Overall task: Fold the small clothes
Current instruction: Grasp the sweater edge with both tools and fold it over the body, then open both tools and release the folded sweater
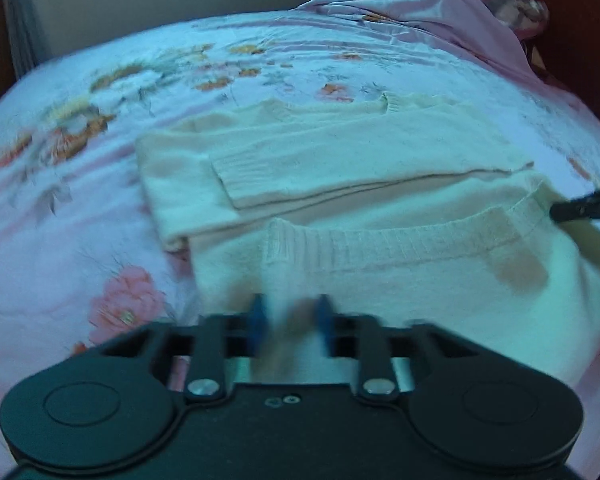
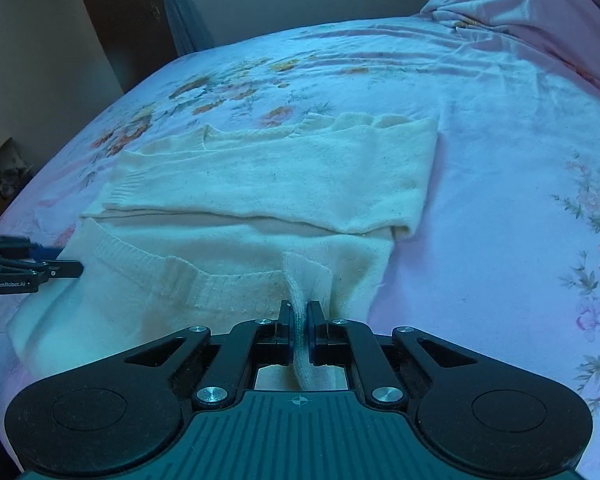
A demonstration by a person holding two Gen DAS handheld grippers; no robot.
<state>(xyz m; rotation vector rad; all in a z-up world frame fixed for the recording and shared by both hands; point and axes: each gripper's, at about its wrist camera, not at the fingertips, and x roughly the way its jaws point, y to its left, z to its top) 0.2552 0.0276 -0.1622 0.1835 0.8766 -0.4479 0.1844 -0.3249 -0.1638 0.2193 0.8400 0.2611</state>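
A cream knit sweater (image 1: 340,152) (image 2: 280,176) lies on the floral bedsheet (image 1: 100,160), its far part folded over with a sleeve across it. Its ribbed band (image 1: 400,240) (image 2: 160,268) runs along the near side. In the left wrist view my left gripper (image 1: 292,312) is blurred, and a raised ridge of sweater cloth sits pinched between its blue pads. My right gripper (image 2: 299,312) is shut on a fold of the sweater's near edge, right of the ribbed band. Each gripper shows in the other's view: the right gripper's tip (image 1: 580,208) and the left gripper (image 2: 32,266) at the sweater's left side.
A crumpled pink blanket (image 1: 420,12) (image 2: 540,4) is heaped at the far right of the bed, by a wooden headboard (image 1: 572,20). The bed's left edge (image 2: 40,184) drops off toward a wall and dark furniture. Flat sheet (image 2: 500,160) stretches right of the sweater.
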